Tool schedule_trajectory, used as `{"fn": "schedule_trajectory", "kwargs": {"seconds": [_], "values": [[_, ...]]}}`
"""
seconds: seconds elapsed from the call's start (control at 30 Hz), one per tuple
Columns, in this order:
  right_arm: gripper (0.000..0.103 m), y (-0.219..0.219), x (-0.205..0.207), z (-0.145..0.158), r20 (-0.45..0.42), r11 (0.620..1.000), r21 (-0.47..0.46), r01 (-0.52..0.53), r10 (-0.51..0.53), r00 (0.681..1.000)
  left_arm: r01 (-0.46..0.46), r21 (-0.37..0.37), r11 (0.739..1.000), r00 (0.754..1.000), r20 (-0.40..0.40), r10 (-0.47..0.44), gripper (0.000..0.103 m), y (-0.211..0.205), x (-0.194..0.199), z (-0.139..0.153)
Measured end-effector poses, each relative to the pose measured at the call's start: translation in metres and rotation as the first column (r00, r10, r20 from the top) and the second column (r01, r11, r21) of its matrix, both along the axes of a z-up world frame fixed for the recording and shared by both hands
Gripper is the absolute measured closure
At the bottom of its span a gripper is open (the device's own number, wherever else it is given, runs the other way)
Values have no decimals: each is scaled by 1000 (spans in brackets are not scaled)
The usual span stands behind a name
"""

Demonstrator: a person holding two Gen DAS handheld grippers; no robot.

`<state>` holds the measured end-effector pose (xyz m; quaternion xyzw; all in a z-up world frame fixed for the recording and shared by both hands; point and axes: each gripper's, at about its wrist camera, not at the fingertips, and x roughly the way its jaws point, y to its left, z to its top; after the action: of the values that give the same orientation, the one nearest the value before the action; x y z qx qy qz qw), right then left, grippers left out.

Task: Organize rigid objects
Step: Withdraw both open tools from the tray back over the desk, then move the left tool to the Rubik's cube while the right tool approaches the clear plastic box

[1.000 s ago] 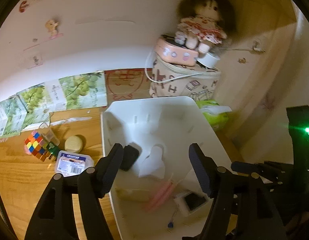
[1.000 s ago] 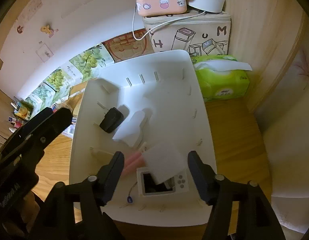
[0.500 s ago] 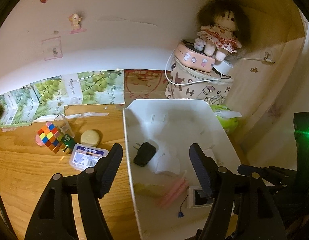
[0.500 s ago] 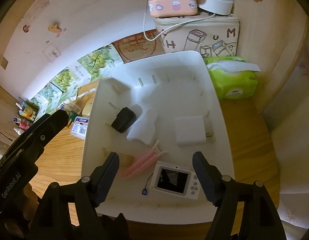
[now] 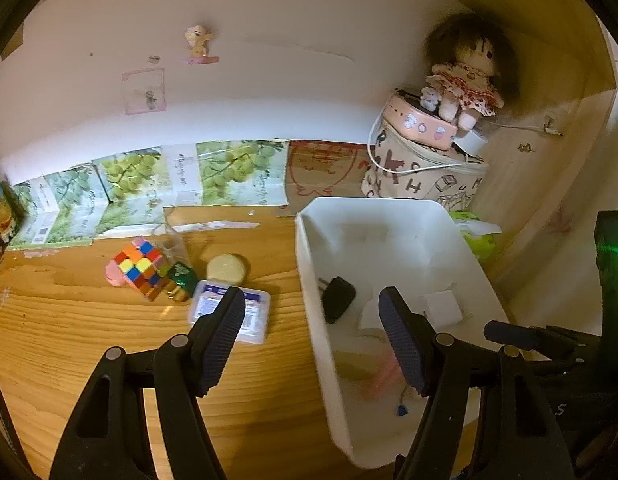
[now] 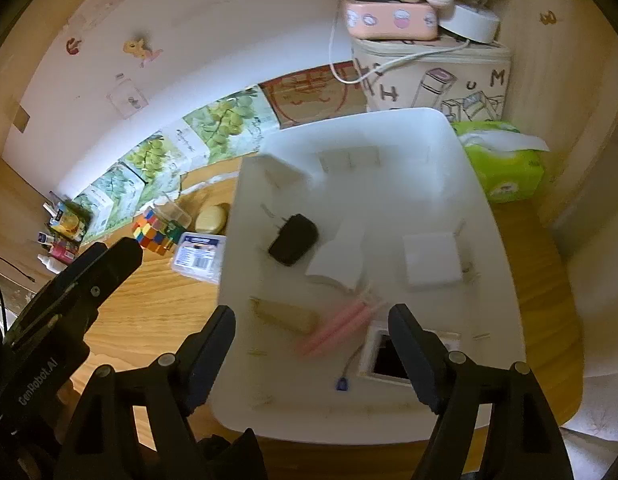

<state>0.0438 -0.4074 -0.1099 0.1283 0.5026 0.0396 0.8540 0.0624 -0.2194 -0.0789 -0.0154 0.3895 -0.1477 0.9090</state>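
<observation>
The right gripper [image 6: 313, 354] hangs over the white bin [image 6: 505, 280], jaws opening and empty. A black charger [image 6: 294, 239] lies at eleven o'clock, a white block [image 6: 431, 258] at one.

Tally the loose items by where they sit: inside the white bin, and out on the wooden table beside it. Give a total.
Inside the white bin: 6 (black charger, white pouch, white square block, tan block, pink clip, small white screen device)
On the table: 4 (colour cube, green item, round tan disc, clear labelled case)
Total: 10
</observation>
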Motion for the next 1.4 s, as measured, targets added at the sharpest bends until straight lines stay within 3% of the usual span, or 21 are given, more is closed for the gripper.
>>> {"fn": "schedule_trajectory", "kwargs": {"seconds": [0.37,0.8,1.4], "values": [[23,44,0,7,26,1000,8,29,-29,999,-23,45,999,1000,-12,23,30,49,3,0],[23,106,-6,19,128,998,18,65,-67,989,-32,81,996,998,-43,35,30,116,12,-6],[23,188,-9,-1,236,992,-18,123,-115,965,31,135,990,988,-153,-10,30,199,42,-35]]}}
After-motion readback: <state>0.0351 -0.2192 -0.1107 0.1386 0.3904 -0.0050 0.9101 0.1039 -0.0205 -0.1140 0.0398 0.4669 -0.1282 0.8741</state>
